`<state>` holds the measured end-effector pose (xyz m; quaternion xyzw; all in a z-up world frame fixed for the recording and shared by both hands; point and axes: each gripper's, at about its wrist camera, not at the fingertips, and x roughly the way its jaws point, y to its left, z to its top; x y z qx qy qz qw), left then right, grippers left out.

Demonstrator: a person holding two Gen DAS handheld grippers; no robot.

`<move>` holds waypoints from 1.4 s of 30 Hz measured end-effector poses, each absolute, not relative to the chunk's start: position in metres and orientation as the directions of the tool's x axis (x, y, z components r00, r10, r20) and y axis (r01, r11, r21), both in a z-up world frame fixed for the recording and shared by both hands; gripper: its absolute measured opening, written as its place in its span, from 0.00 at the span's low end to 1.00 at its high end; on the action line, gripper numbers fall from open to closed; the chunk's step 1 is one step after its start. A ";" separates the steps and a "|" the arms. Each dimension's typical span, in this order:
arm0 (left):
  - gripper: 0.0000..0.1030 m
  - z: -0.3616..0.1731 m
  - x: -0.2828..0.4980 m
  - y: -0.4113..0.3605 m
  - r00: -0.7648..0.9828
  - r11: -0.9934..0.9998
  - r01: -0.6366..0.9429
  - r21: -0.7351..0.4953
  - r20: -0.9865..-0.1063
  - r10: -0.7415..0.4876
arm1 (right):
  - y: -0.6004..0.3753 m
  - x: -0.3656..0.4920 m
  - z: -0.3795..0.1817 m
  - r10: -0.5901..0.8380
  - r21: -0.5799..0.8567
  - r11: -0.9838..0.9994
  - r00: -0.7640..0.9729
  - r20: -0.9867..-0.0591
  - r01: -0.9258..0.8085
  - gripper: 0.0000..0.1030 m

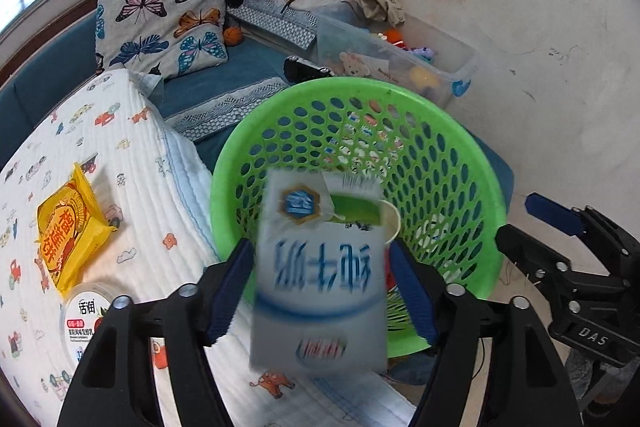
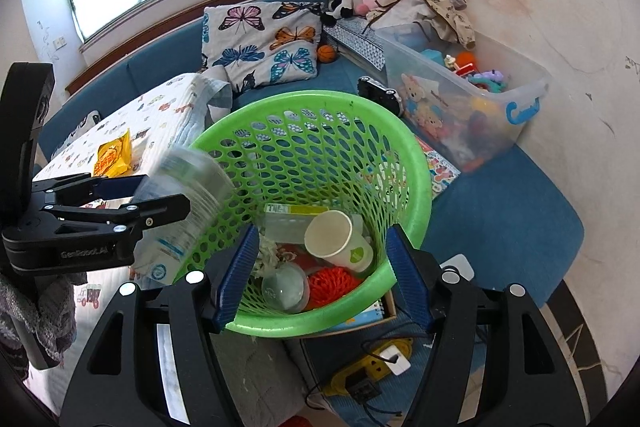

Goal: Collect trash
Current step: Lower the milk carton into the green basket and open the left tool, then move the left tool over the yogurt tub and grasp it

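I count one basket [image 2: 412, 163], one carton [image 1: 320, 279], one paper cup [image 2: 340, 239], one yellow packet [image 1: 70, 231], one round tub [image 1: 84, 319] at lower left, two grippers [image 1: 320, 291] [image 2: 320, 275].

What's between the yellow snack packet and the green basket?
Only bare printed quilt between snack packet and basket, seen in the left wrist view.

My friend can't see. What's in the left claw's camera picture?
The left claw grips a blurry white-and-blue milk carton in front of a round green plastic basket. A yellow snack packet lies on the white patterned quilt.
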<state>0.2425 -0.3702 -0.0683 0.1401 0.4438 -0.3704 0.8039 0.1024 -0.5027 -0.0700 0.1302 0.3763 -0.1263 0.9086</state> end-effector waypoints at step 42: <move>0.75 -0.073 0.255 -0.193 0.508 0.831 0.555 -0.034 -0.777 -0.372 | -0.403 0.137 -0.051 0.014 0.124 0.987 0.721 -0.693 0.101 0.70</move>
